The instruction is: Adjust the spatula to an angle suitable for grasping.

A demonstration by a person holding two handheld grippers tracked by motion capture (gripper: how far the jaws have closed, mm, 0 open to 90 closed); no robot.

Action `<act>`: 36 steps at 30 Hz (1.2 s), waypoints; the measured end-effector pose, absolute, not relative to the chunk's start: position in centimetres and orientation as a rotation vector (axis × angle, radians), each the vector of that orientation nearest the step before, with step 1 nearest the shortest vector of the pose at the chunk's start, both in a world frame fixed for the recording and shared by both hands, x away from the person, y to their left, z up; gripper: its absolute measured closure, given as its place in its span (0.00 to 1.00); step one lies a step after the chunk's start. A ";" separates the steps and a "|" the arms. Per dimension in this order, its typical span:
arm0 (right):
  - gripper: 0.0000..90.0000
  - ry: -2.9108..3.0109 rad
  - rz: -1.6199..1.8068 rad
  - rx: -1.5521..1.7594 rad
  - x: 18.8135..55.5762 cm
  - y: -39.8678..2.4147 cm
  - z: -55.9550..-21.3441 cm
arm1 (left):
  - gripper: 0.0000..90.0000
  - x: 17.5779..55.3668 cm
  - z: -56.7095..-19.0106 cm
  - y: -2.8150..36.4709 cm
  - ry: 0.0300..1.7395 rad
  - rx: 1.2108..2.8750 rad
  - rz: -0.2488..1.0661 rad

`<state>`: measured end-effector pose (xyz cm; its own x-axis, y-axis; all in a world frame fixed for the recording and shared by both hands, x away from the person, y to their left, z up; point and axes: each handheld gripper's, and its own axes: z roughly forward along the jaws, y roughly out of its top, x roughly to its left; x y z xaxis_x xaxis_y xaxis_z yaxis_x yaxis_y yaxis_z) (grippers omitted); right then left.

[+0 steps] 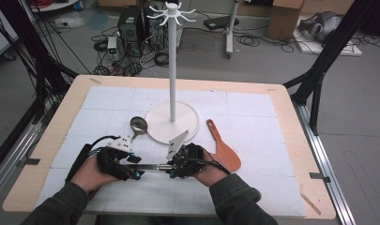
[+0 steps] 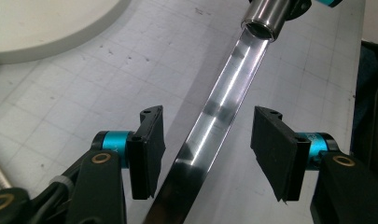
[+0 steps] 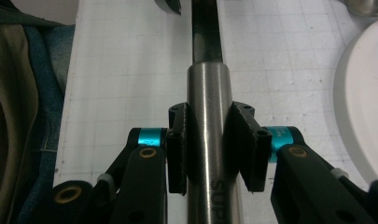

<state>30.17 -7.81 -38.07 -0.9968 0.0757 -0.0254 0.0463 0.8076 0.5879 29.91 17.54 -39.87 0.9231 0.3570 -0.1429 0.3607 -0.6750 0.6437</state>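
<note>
A steel utensil (image 1: 151, 166) with a round handle (image 3: 209, 88) and a flat shiny shaft (image 2: 224, 88) hangs level just above the white mat, between my two grippers. My right gripper (image 3: 210, 112) is shut on the round handle, its pads pressed on both sides; in the high view this gripper (image 1: 170, 170) is right of centre near the front edge. The left gripper (image 2: 208, 114) stands open with the flat shaft between its jaws, and a gap shows at each pad (image 2: 275, 149). In the high view the left gripper (image 1: 137, 172) faces the right one. The utensil's head is hidden.
A white hook stand with a round base (image 1: 172, 123) and a tall pole (image 1: 171, 65) rises mid-table behind the grippers. A steel ladle (image 1: 139, 124) lies left of the base, and a wooden spatula (image 1: 224, 149) lies to its right. The person's torso is close behind the front edge.
</note>
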 end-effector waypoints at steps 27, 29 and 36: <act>0.73 2.938 0.964 0.049 30.9 -8.3 -35.9 | 0.76 30.9 -39.1 15.9 0.396 2.398 -0.128; 0.71 2.944 0.967 0.063 30.9 -8.4 -35.9 | 0.77 30.8 -39.1 15.8 0.378 2.413 -0.128; 0.67 2.915 1.003 0.109 31.2 -8.7 -35.8 | 0.81 30.6 -39.1 15.7 0.367 2.411 -0.137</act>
<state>31.22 -8.70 -35.79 -0.9959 0.0851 -0.0312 0.0479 0.7861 0.6163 30.55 15.74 -39.09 0.9545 0.2260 -0.1945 0.2982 -0.7254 0.6204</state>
